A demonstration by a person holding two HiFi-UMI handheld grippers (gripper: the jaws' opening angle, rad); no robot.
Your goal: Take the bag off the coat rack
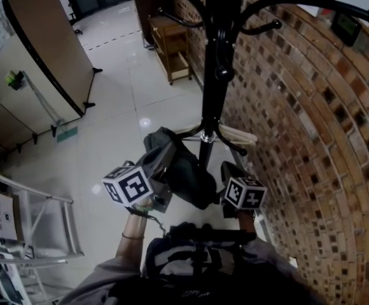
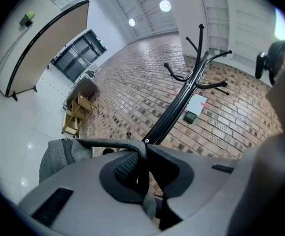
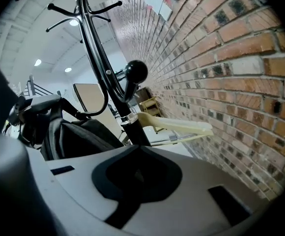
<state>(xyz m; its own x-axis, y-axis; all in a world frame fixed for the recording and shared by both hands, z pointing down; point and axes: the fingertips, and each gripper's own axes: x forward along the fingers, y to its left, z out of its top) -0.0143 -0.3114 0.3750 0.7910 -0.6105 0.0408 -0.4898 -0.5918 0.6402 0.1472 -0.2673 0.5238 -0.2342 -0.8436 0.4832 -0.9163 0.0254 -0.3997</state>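
Observation:
A dark grey bag (image 1: 183, 168) hangs low against the black coat rack pole (image 1: 214, 75), beside the brick wall. My left gripper (image 1: 161, 176) is at the bag's left side and is shut on its grey strap (image 2: 110, 142), which runs between the pads and down out of the jaws. In the left gripper view the bag's body (image 2: 56, 156) lies to the left. My right gripper (image 1: 231, 172) is just right of the bag, near the pole's foot, shut with nothing between its jaws (image 3: 137, 173). From there the bag (image 3: 78, 137) shows to the left.
A pale wooden hanger (image 3: 177, 127) hangs low on the rack, towards the brick wall (image 1: 312, 138). A ball-tipped hook (image 3: 135, 72) juts out above the right gripper. A wooden shelf unit (image 1: 172, 49) stands further back, a brown partition (image 1: 44, 56) at the left, and a metal frame (image 1: 44, 224) at the near left.

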